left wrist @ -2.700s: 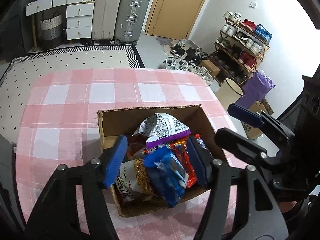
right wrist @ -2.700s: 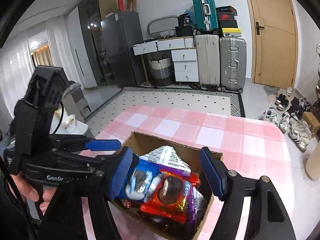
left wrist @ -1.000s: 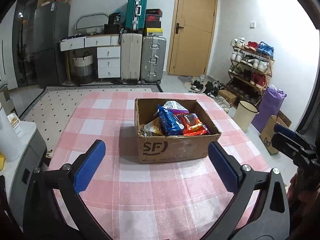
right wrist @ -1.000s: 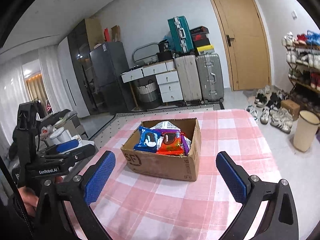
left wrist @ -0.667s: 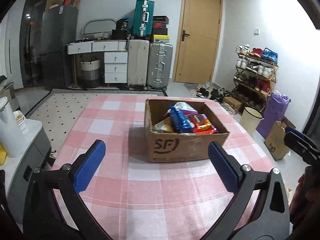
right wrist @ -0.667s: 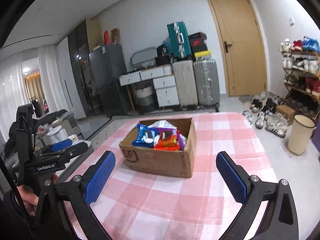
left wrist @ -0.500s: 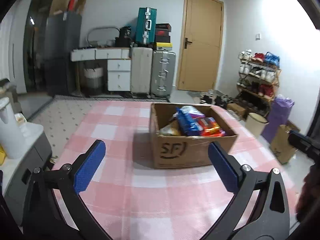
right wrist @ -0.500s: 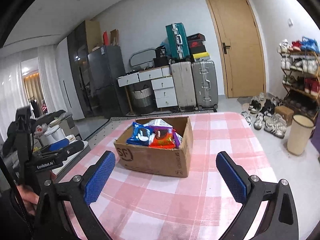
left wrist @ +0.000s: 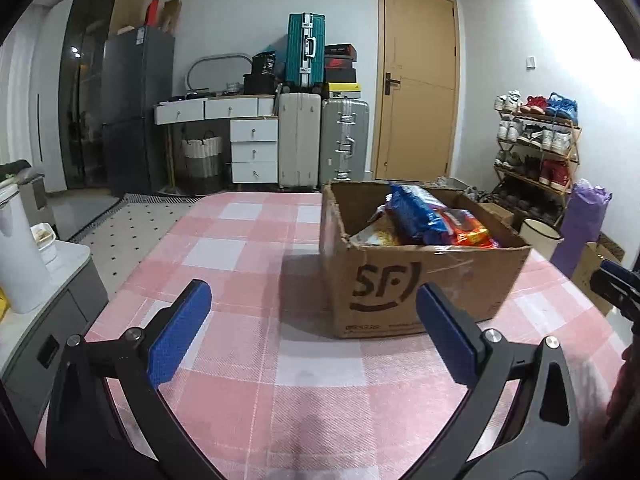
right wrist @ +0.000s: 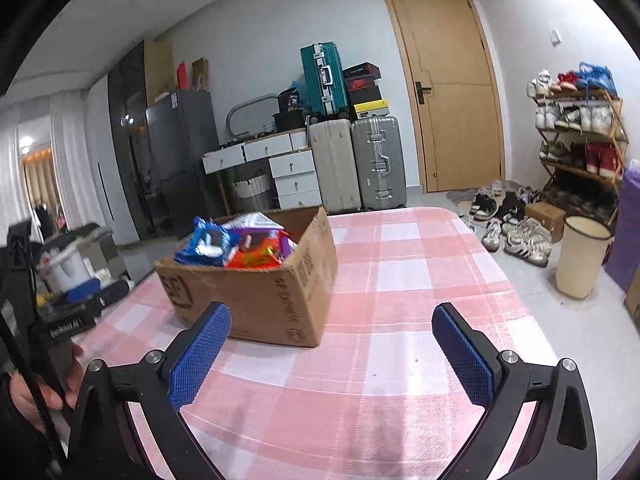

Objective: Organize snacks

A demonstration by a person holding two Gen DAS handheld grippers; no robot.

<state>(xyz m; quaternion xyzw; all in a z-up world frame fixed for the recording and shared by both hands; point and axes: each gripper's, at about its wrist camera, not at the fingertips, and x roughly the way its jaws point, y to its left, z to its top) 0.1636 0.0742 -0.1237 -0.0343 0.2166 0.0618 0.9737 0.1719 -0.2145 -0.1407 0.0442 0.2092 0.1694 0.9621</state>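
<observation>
Lower snack packets (left wrist: 432, 220) hidden inside cardboard box (left wrist: 420, 280).

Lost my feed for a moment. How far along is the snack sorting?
It looks done or nearly so: snack packs are piled in the cardboard box on the table, and no packs show outside it. Nothing is in hand: the left gripper and right gripper are open and empty, short of the box. I see nothing left.
</observation>
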